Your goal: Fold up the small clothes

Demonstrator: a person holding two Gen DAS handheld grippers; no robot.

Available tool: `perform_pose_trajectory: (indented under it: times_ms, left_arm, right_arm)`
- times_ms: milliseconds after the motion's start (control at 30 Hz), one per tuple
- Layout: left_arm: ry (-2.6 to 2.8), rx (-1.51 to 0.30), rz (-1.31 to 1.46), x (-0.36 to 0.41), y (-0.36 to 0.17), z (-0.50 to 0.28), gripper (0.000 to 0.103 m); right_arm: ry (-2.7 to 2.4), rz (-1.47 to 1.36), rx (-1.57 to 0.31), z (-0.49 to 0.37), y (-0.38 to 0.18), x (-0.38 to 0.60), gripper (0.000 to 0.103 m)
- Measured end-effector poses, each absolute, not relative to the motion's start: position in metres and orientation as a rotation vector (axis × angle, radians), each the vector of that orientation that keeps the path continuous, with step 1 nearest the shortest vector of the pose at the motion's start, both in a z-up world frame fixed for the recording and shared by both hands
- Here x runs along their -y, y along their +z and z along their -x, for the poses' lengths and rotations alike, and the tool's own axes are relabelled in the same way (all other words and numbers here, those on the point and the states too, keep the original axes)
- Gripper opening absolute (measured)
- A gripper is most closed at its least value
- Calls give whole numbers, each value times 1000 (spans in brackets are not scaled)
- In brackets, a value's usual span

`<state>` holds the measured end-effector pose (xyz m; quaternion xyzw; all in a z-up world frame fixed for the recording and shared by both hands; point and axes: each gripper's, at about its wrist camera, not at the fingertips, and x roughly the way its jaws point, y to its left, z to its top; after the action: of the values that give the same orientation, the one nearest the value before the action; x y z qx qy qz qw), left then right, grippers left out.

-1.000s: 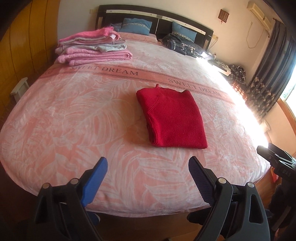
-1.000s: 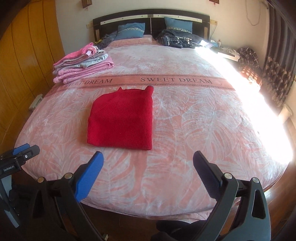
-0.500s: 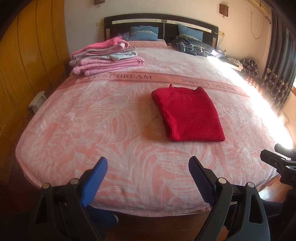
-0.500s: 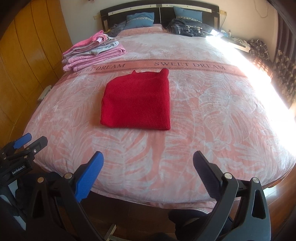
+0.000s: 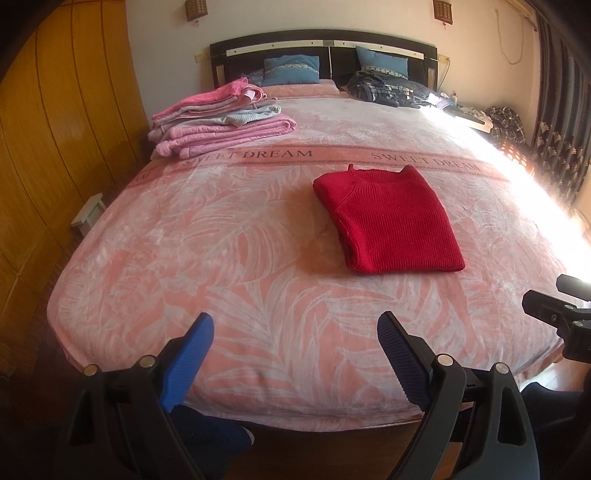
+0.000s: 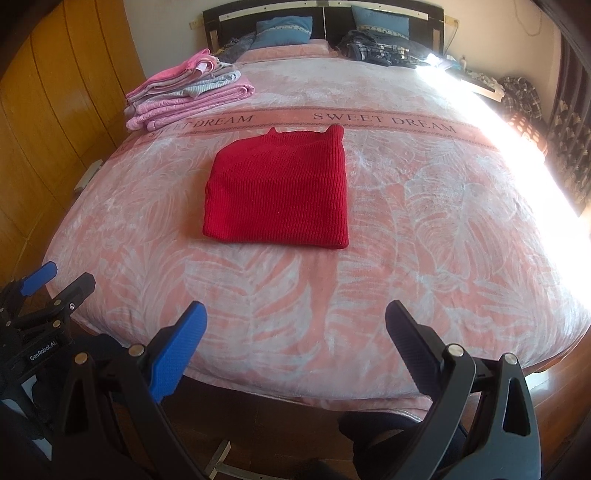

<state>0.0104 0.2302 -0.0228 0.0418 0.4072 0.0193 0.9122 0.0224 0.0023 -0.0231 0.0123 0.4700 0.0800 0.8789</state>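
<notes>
On the bed [image 5: 258,295], one red sweater [image 5: 391,218] lies folded flat at centre frame, and one stack [image 5: 221,118] of about four folded pink and grey pieces sits at upper left, so the folding looks done, with only moving the sweater to the stack perhaps left. Two grippers hang off the bed's near edge, the left gripper [image 5: 295,354] and right gripper [image 6: 295,343], both with jaws apart and empty.

Both wrist views from bed [image 5: 258,332] foot, seemingly toward headboard [image 6: 321,7].
</notes>
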Motion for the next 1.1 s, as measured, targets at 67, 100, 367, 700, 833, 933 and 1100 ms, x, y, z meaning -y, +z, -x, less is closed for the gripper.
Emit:
perform_pose_trajectory:
  times_ms: [67, 100, 367, 700, 833, 933, 1100]
  left_arm:
    - [37, -854, -92, -229, -26, -11, 91]
    - [36, -861, -94, -229, -28, -11, 91]
    - [46, -883, -104, -230, -36, -12, 91]
    - [49, -892, -108, -229, -39, -13, 91]
    - [50, -900, -107, -230, -41, -14, 91]
    - [50, -900, -108, -230, -42, -15, 91]
    - [49, -900, -106, -231, -42, -15, 91]
  right_arm:
    - [170, -31, -991, -23, -26, -3, 97]
    - [172, -31, -997, -24, -27, -3, 97]
    - [162, -38, -1022, -25, -35, -2, 97]
    - [170, -30, -1036, -26, -38, -5, 97]
    - [164, -20, -1035, -26, -40, -6, 97]
    - [165, -14, -1040, -27, -42, -7, 97]
    - [152, -14, -1057, -29, -45, -5, 97]
